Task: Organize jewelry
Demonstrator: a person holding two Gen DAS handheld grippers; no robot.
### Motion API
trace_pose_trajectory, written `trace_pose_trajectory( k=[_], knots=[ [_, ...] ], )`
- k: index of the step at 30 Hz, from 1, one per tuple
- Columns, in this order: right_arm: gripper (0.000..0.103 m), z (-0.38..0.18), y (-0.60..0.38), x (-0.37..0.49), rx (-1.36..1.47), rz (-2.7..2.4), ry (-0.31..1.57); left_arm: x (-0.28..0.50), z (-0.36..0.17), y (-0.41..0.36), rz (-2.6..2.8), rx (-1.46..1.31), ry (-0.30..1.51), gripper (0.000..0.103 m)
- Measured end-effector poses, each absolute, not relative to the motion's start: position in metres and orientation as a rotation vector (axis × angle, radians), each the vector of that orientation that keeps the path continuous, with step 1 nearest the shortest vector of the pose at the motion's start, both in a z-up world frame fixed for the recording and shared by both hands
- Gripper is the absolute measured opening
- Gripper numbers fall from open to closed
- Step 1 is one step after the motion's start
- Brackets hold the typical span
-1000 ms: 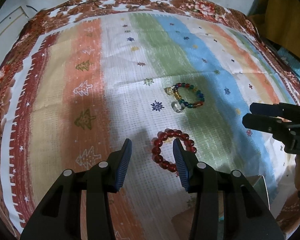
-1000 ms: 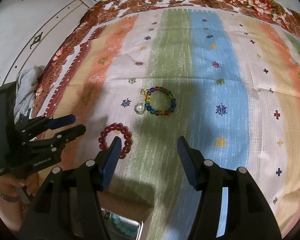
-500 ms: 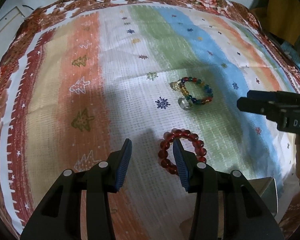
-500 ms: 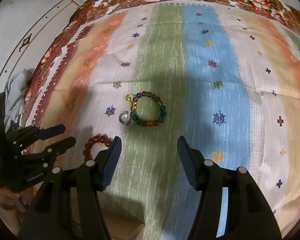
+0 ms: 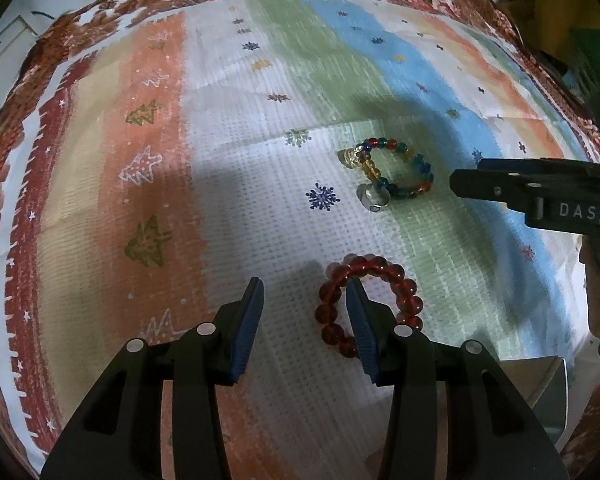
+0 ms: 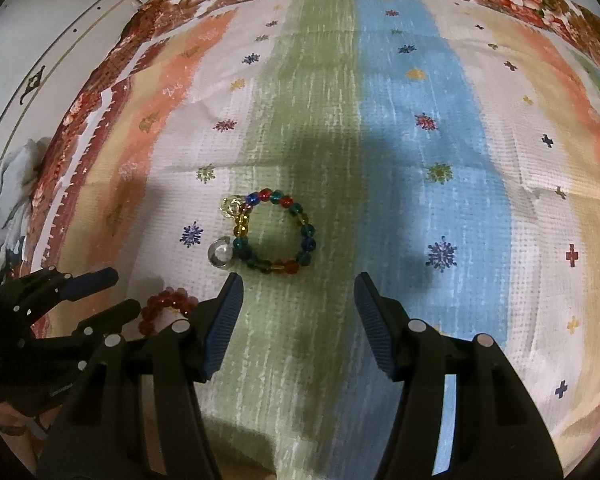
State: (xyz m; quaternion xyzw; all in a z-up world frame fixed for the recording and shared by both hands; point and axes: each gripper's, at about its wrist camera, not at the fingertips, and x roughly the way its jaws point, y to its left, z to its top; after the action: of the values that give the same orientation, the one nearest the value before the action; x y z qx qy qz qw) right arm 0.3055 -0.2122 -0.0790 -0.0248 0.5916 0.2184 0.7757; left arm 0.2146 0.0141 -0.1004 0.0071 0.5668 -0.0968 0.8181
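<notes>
Striped cloth with snowflake and tree prints [image 5: 228, 184] over the whole surface. Red bead bracelet [image 5: 404, 284] flat on the cloth, left gripper [image 5: 304, 312] low over it, fingers moderately apart, nothing held, right-hand finger inside the loop. Multicoloured bead bracelet [image 6: 278, 232] with small charms just ahead of the right gripper [image 6: 298, 320], fingers wide apart, empty. Bracelets near each other, not touching. Probably light, limp on their cord, beads hard and smooth, likely to slip; best pinched across one side of the ring.

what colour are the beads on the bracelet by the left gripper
Dark red, all one colour; the bracelet shows best in the left wrist view.
</notes>
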Motion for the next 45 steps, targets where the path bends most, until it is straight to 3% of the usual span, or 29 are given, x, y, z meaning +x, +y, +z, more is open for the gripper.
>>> trace_pose_trajectory(
  k=[45],
  knots=[
    [0.059, -0.115, -0.165, 0.327, 0.11, 0.512, 1.468, 0.221, -0.12, 0.015, -0.23, 0.031, 1.249, 0.045]
  ],
)
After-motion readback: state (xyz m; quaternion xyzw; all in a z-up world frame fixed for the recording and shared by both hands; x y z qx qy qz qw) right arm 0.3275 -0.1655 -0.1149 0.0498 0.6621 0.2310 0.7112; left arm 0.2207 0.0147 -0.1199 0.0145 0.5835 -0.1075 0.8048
